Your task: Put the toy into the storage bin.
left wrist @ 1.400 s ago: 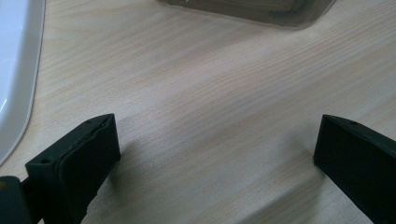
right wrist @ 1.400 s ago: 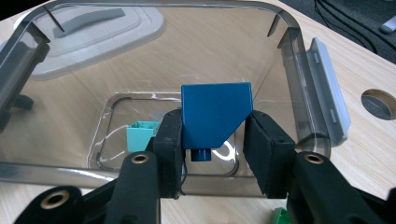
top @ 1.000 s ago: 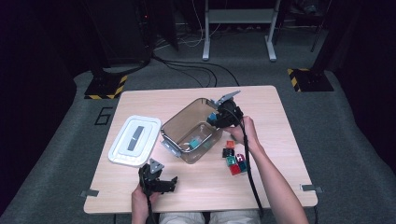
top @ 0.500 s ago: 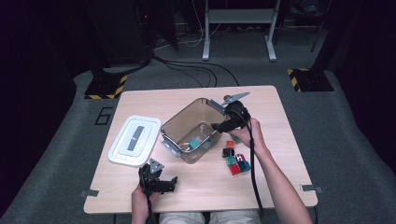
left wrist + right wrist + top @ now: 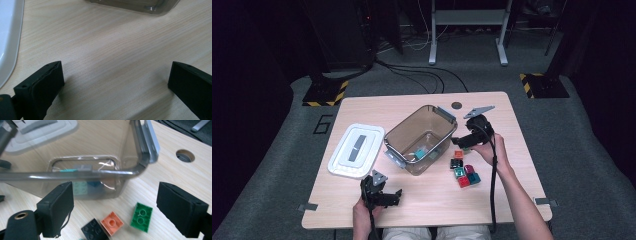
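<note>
From the high view we see the wooden desk (image 5: 427,200) with a clear brownish container (image 5: 419,137) in its middle. Inside the container lies at least one teal brick (image 5: 419,152). A white lid (image 5: 356,150) lies flat on the desk, to the left of the container and near it. To the right of the container a small group of bricks (image 5: 464,170) sits on the desk: orange, black, green, dark red, red and teal ones, close together. The right gripper (image 5: 461,142) is just beside the right wall of the container and above the orange brick of the group. Its jaws have just been opening, and nothing is between them. The left gripper (image 5: 393,196) is near the front edge of the desk, well apart from the bricks, with its jaws apart and empty.

In the left gripper view we see the two black jaws wide apart over the bare desk. The edge of the lid (image 5: 8,42) is at the left, and the base of the container (image 5: 135,5) is at the top.

In the right gripper view the jaws stand wide apart and hold nothing. Between them, lower on the desk, lie an orange brick (image 5: 112,223), a green brick (image 5: 141,216) and a black brick (image 5: 93,230). Behind them is the corner of the container (image 5: 136,170), with teal bricks (image 5: 81,187) visible through its wall.
</note>
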Motion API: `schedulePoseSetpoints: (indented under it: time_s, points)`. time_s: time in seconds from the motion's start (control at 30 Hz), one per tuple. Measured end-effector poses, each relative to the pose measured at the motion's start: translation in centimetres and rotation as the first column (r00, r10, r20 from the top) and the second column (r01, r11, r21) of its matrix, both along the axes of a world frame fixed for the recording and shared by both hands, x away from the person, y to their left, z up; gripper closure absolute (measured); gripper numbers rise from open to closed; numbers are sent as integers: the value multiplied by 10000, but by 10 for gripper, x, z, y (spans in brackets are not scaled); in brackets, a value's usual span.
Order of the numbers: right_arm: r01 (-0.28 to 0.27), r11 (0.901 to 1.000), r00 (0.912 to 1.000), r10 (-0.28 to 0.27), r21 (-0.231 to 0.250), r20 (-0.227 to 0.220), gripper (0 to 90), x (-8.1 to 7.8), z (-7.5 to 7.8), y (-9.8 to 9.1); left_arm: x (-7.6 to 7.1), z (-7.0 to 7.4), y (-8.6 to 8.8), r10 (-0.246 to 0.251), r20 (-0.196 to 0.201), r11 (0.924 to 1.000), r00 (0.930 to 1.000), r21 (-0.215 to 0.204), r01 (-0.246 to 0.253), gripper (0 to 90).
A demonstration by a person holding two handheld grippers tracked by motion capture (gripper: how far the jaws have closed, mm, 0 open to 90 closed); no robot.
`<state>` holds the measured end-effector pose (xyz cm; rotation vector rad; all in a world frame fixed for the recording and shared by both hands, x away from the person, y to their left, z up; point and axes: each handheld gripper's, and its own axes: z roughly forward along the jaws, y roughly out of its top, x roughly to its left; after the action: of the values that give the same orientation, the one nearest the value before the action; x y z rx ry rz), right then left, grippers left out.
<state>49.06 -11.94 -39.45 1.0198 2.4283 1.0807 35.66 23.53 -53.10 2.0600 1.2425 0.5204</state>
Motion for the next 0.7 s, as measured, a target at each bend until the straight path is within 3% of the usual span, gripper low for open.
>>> schedulePoseSetpoints:
  time_s: [0.3,0.7]
  points:
    - [389,9987,9986,-399,-324,-334,111,4,-27,-17,0,0,0,-2,1,10000,10000,1,2,1]
    - [977,9946,9882,-1012,-352,-1150,123,18,-67,-32,0,0,0,-2,0,10000,10000,2,2,1]
